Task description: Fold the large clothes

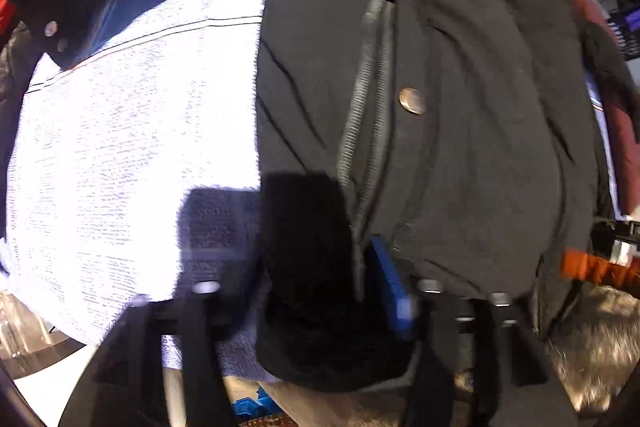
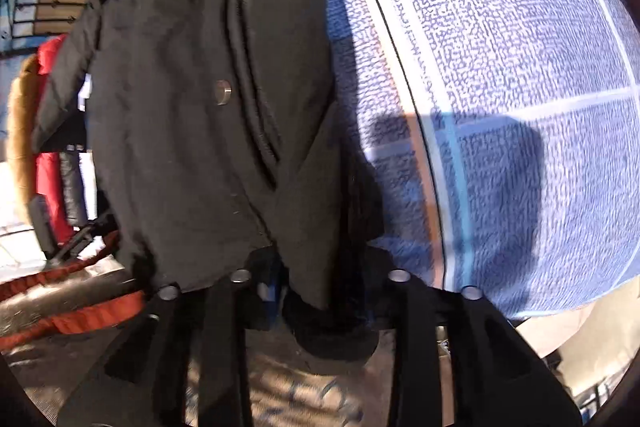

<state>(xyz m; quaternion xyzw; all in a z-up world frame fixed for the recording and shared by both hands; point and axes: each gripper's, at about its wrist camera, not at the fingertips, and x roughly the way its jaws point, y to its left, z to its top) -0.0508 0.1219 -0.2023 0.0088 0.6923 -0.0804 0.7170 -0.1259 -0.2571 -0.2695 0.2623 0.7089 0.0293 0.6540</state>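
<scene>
We see a black jacket (image 1: pixel 460 107) that lies on a blue-white cloth (image 1: pixel 132 147), with its near edge at the near rim of that cloth. It seems already folded to a narrow shape, because only one front panel with a zip pocket (image 1: pixel 368 99) and a snap button (image 1: pixel 412 101) shows; we judge that at least one more fold, near end over far end, is left. Its long axis runs from near to far, and which end is the collar we cannot tell.

In the left wrist view, the left gripper (image 1: pixel 340 291) pinches a dark cuff or hem of the jacket. In the right wrist view, the right gripper (image 2: pixel 320 291) has the jacket's near hem between its jaws, and we think it pinches it. Red clothes (image 2: pixel 48 163) lie to the left, beside the jacket.
</scene>
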